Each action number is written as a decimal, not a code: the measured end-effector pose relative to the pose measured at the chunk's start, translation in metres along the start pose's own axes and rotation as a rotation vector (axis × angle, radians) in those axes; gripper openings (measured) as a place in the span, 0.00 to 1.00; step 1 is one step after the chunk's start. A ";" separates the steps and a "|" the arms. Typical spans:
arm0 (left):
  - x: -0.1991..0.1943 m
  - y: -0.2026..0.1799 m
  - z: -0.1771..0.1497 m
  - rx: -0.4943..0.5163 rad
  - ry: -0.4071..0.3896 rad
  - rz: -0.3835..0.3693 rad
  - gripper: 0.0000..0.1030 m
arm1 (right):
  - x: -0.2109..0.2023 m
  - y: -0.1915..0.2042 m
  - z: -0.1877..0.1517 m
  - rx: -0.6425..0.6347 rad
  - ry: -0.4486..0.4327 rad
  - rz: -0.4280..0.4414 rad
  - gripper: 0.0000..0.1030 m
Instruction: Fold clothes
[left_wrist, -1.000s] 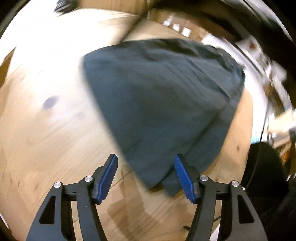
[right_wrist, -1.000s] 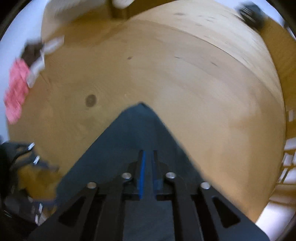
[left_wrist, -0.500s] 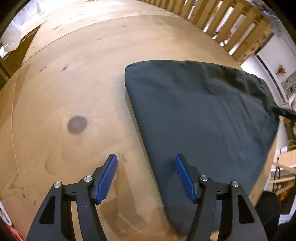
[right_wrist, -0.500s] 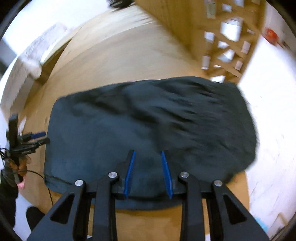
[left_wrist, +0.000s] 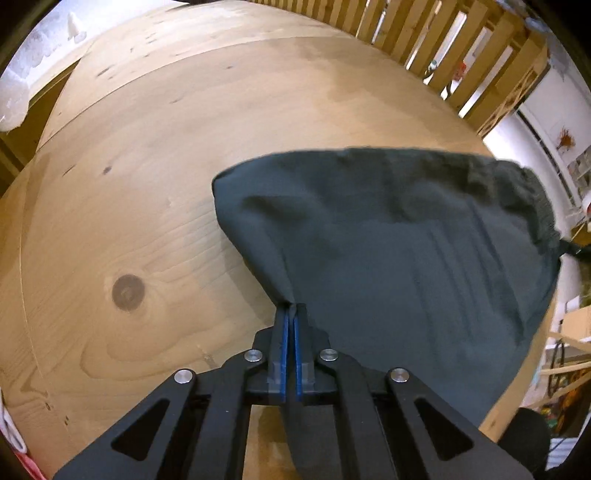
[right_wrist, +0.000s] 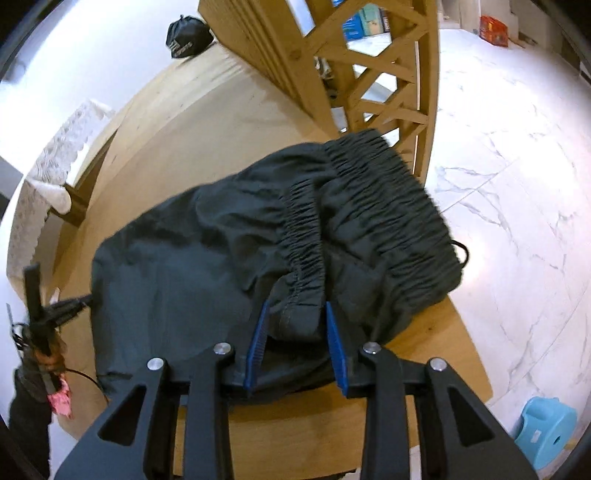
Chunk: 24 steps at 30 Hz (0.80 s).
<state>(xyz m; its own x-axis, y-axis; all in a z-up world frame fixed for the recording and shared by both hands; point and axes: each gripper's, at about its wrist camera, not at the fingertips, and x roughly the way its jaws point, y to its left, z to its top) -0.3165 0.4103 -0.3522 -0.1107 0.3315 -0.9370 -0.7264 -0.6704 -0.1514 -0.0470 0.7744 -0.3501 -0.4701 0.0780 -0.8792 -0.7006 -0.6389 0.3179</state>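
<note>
My left gripper (left_wrist: 290, 314) is clamped tight on the hem edge of the dark shorts (left_wrist: 406, 240) spread over the wooden table (left_wrist: 129, 166). My right gripper (right_wrist: 295, 325) stands wide — blue pads (right_wrist: 258, 332) astride the bunched elastic waistband (right_wrist: 303, 240) near the table edge, not pinching.

Dark charcoal-grey shorts (right_wrist: 207, 266), plain, with a ribbed gathered waistband (right_wrist: 391, 206) in the same grey. Pale honey-coloured wood on the bench (left_wrist: 155, 155), streaked with grain and marked by one dark brown knot (left_wrist: 127, 293). Black frames and bright blue pads (right_wrist: 334, 347) on the right hand-held gripper (right_wrist: 295, 314); same black and blue on the left hand-held gripper (left_wrist: 290, 314). White marble floor (right_wrist: 517, 155) with thin grey veins. Light blue stool (right_wrist: 543, 424).
</note>
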 end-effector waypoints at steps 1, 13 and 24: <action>-0.005 0.003 0.000 -0.015 -0.010 -0.009 0.02 | 0.004 0.002 -0.001 -0.002 0.004 0.000 0.32; -0.049 0.071 -0.053 -0.147 -0.032 -0.013 0.02 | 0.025 0.052 -0.018 -0.101 0.075 0.035 0.32; -0.060 0.051 -0.070 -0.099 -0.015 0.080 0.19 | -0.009 0.023 -0.025 0.021 0.019 0.056 0.33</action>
<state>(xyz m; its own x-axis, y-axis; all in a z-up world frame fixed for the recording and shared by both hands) -0.2993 0.3093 -0.3255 -0.1761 0.2842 -0.9425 -0.6441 -0.7573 -0.1080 -0.0452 0.7400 -0.3439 -0.4986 0.0282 -0.8664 -0.6848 -0.6256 0.3737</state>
